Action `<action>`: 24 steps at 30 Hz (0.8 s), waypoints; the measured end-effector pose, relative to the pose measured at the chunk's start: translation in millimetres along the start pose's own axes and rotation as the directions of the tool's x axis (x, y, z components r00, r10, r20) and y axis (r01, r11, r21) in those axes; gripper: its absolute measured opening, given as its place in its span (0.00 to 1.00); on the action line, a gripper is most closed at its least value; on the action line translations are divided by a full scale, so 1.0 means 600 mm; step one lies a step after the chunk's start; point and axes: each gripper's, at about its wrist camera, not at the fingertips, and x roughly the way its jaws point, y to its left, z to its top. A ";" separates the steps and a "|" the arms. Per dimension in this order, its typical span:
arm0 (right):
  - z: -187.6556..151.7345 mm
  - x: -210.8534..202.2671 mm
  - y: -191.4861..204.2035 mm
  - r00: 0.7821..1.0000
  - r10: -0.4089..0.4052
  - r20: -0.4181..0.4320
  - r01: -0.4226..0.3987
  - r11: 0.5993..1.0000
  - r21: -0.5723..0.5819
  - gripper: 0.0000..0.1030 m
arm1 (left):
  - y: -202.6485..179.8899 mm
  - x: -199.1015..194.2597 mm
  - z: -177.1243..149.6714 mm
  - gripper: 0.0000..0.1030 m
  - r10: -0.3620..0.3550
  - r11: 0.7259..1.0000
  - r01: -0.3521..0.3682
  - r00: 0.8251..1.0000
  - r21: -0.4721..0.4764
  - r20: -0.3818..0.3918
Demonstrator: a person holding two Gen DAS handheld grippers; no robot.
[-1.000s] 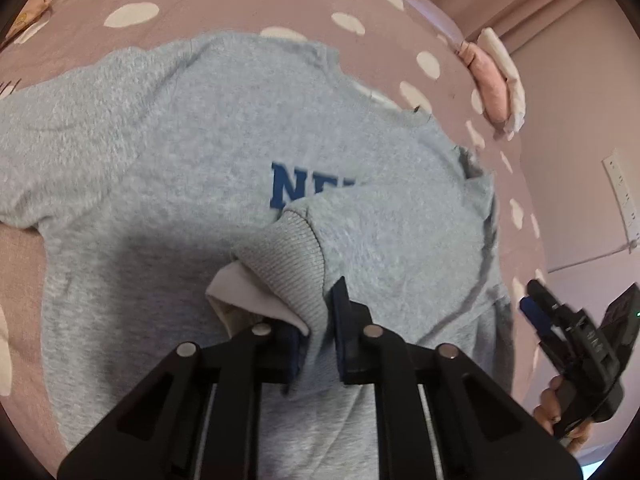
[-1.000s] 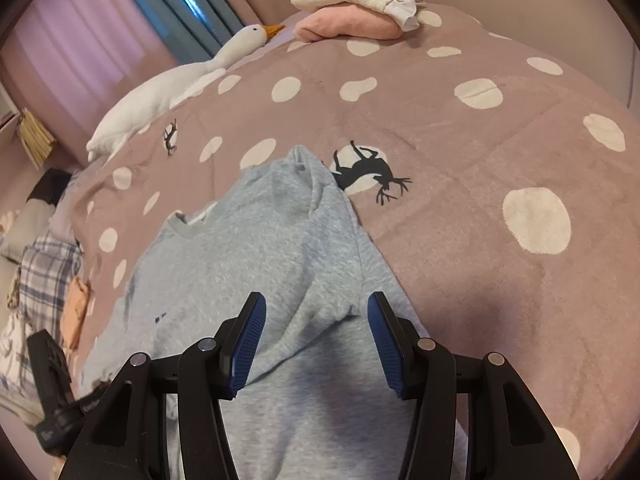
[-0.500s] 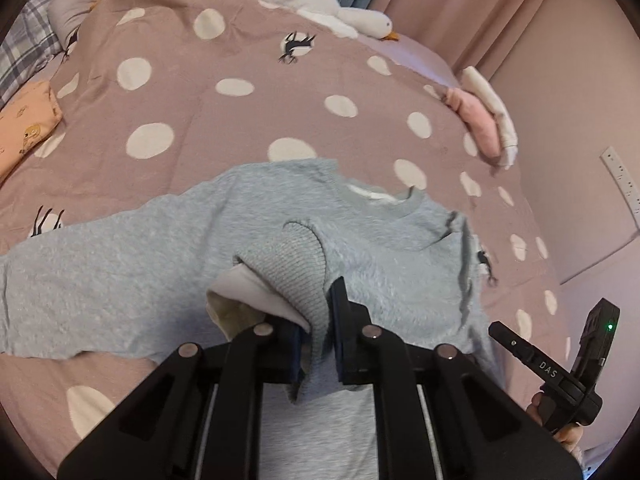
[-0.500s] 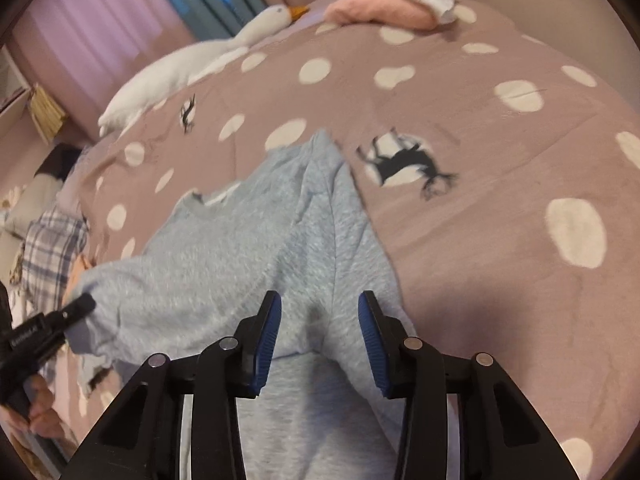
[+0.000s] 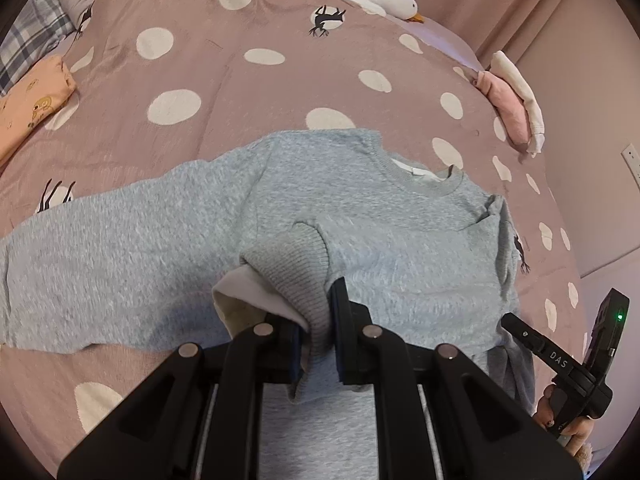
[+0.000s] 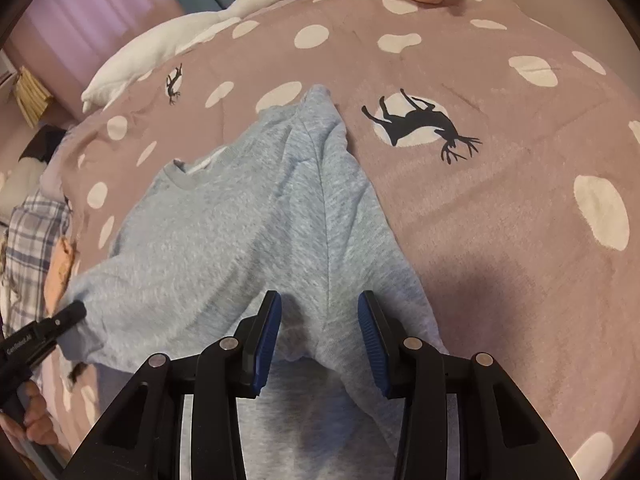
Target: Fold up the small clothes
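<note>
A small grey sweatshirt (image 5: 160,248) lies on the pink spotted bedspread (image 5: 240,80); it also shows in the right wrist view (image 6: 224,240). My left gripper (image 5: 318,320) is shut on the ribbed hem (image 5: 296,272) and holds it folded up over the body, below the collar (image 5: 420,176). The white lining shows under the hem. My right gripper (image 6: 320,332) is open, its blue pads astride the folded right sleeve (image 6: 340,184), and holds nothing. It also shows at the right edge of the left wrist view (image 5: 560,356).
A white goose plush (image 6: 180,40) lies at the far side. Folded pink and white clothes (image 5: 516,104) sit at the bed's far right. An orange garment (image 5: 28,108) and plaid fabric (image 5: 24,44) lie at the left. A wall is close on the right.
My left gripper has carried the hem up over the body toward the collar, covering the blue lettering. My right gripper's jaws have narrowed somewhat over the sleeve.
</note>
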 end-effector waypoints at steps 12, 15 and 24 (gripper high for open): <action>-0.002 0.006 0.001 1.000 -0.013 -0.008 0.013 1.000 -0.001 0.41 | 0.023 0.037 -0.014 0.14 0.025 1.000 -0.026 0.998 -0.016 -0.060; -0.002 0.008 0.004 1.000 -0.018 -0.008 0.018 1.000 -0.006 0.41 | 0.027 0.039 -0.014 0.14 0.018 1.000 -0.020 0.998 -0.023 -0.064; -0.002 0.010 0.005 1.000 -0.022 -0.006 0.022 1.000 -0.009 0.41 | 0.041 0.047 -0.017 0.21 0.012 0.999 -0.015 0.997 -0.040 -0.076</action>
